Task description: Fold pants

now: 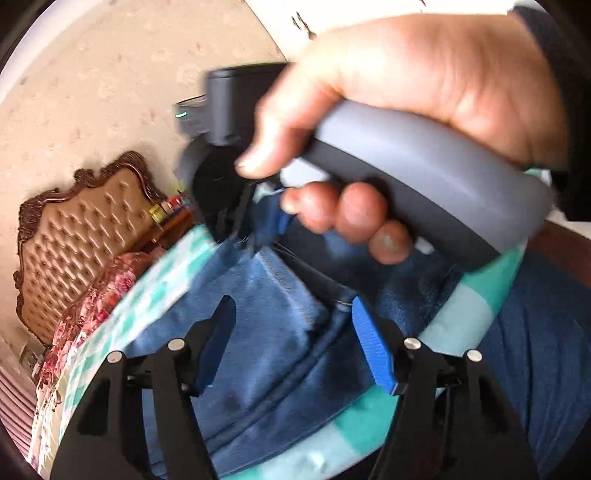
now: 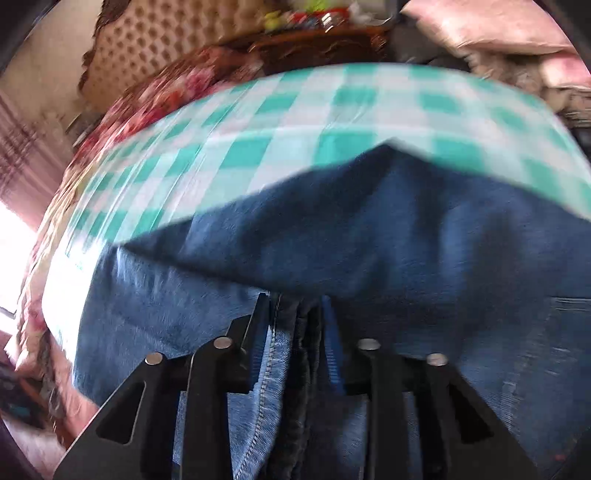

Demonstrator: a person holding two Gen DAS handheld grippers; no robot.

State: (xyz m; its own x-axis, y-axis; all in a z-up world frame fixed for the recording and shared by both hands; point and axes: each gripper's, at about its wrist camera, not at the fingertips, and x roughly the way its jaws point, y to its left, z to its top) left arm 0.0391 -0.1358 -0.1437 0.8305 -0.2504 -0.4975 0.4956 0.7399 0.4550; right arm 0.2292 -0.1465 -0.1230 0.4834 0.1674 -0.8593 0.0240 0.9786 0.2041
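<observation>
Blue denim pants [image 1: 273, 332] lie on a teal-and-white checked cloth [image 1: 155, 295]. My left gripper [image 1: 291, 314] is open just above the denim, its blue pads [image 1: 371, 347] apart with nothing between them. A bare hand holds my right gripper's grey handle [image 1: 424, 188] ahead of it. In the right wrist view my right gripper [image 2: 295, 306] is shut on a bunched stitched edge of the pants [image 2: 280, 343]. The rest of the pants [image 2: 332, 236] spreads forward over the checked cloth [image 2: 295, 122]. Both views are motion-blurred.
A tufted tan headboard [image 1: 81, 229] with a carved dark frame stands behind, with floral red bedding [image 1: 107, 288] beside the cloth. A dark wooden shelf [image 2: 325, 40] holds small items. Pink pillows [image 2: 498, 29] lie at the far right. The person's dark blue clothing [image 1: 535, 350] is at right.
</observation>
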